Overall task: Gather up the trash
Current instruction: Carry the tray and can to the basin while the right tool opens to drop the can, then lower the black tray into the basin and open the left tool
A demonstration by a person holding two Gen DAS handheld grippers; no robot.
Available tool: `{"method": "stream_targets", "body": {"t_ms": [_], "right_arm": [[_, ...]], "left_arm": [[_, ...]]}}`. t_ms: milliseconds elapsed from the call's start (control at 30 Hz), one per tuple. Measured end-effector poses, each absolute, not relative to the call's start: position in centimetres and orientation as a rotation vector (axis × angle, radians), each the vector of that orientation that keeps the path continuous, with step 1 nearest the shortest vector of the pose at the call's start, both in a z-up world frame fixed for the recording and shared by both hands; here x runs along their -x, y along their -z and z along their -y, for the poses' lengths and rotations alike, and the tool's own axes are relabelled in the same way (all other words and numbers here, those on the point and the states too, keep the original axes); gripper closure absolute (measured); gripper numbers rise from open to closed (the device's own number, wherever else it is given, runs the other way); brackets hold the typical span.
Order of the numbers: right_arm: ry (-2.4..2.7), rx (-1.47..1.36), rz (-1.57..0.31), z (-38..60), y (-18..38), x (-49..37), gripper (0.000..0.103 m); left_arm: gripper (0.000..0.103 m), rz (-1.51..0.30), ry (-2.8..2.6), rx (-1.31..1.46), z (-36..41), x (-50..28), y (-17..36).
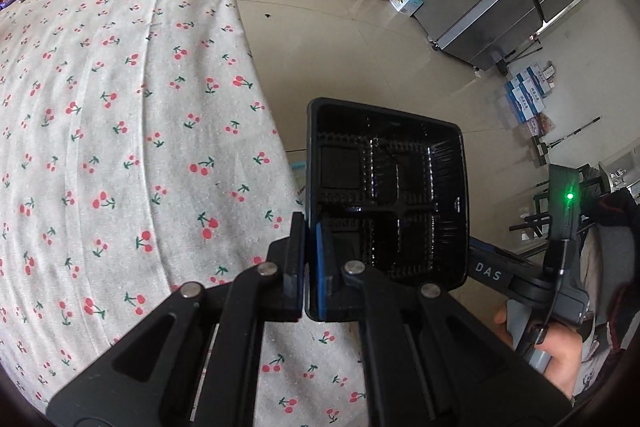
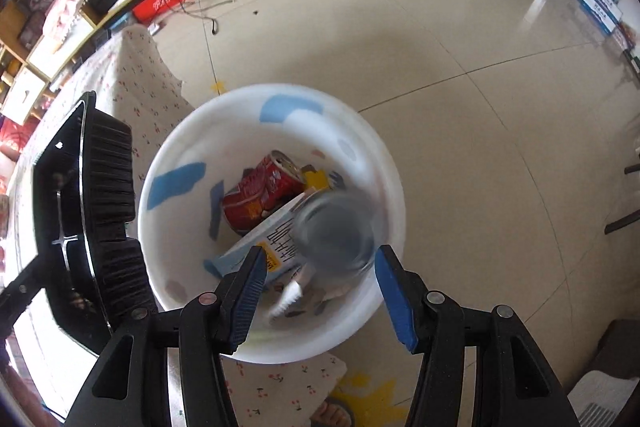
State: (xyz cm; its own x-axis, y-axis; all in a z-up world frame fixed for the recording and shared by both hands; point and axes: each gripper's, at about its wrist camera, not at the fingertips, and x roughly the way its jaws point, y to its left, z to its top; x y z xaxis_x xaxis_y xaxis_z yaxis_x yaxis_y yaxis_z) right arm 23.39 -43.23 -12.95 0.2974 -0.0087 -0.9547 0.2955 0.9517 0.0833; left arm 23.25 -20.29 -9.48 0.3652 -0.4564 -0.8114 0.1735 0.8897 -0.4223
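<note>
- Left gripper is clamped on the rim of the black food tray. I'm pinching one edge wall so the tray hangs off past the tabletop edge, tipped on its side with the compartments facing out. That's an easy attitude to tip it from.
- In the right wrist view the same tray sits just left of the white bin, its rim near the bin's lip. Looks staged as the next thing to go in.
- Right gripper is spread wide, nothing between the pads, directly over the bin mouth.
- A blurred grey round thing, likely a cup or lid, lies below the open jaws inside the bin. The blur suggests it's falling, but I can't confirm.
- Already in the bin: a crushed red can and a printed carton.
- Bin stands on the floor hard against the cherry-print tablecloth, so drops from the tabletop edge are short.
- My read: task is well along; tray remains.
</note>
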Motion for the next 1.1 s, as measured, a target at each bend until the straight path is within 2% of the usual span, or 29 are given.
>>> {"method": "stream_targets", "body": {"t_ms": [267,567,1100], "right_arm": [[0.275,-0.477,-1.143,46.8,11.1,-20.6,0.045],[0.309,-0.553,-1.069,49.2,9.7,-19.6,0.045],[0.285,-0.552,-1.061,48.8,9.6,-19.9,0.045]], "left_arm": [[0.097,-1.168,0.445,0.247,23.6,-23.2,10.7],[0.097,-1.192,0.467,0.275,25.0,-24.2,11.6],[0.097,-1.120,0.354,0.075,25.6,-24.1,10.7]]}}
